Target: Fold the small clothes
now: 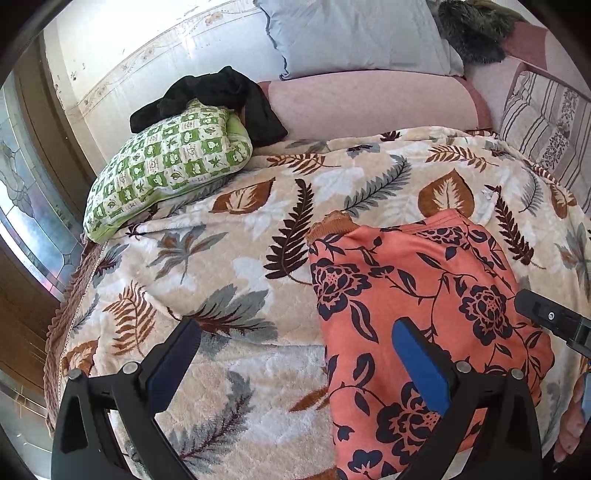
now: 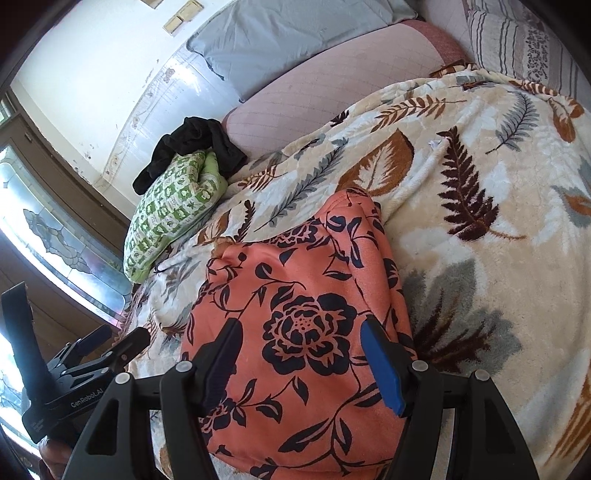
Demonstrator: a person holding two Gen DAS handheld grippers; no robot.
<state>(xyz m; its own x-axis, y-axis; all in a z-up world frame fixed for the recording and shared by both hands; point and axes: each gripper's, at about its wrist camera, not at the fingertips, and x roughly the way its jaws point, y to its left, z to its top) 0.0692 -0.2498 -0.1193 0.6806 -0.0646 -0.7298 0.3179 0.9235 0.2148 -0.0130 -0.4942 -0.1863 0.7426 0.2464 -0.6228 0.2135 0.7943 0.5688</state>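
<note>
An orange garment with a dark floral print lies folded on the leaf-patterned blanket. It also shows in the right wrist view. My left gripper is open and empty, hovering over the garment's left edge, its right finger above the cloth. My right gripper is open and empty, hovering over the middle of the garment. The right gripper's tip shows in the left wrist view, and the left gripper shows in the right wrist view.
A green checked pillow with a black garment on it lies at the back left. A blue pillow, a pink bolster and a striped cushion line the back. A glass door stands left.
</note>
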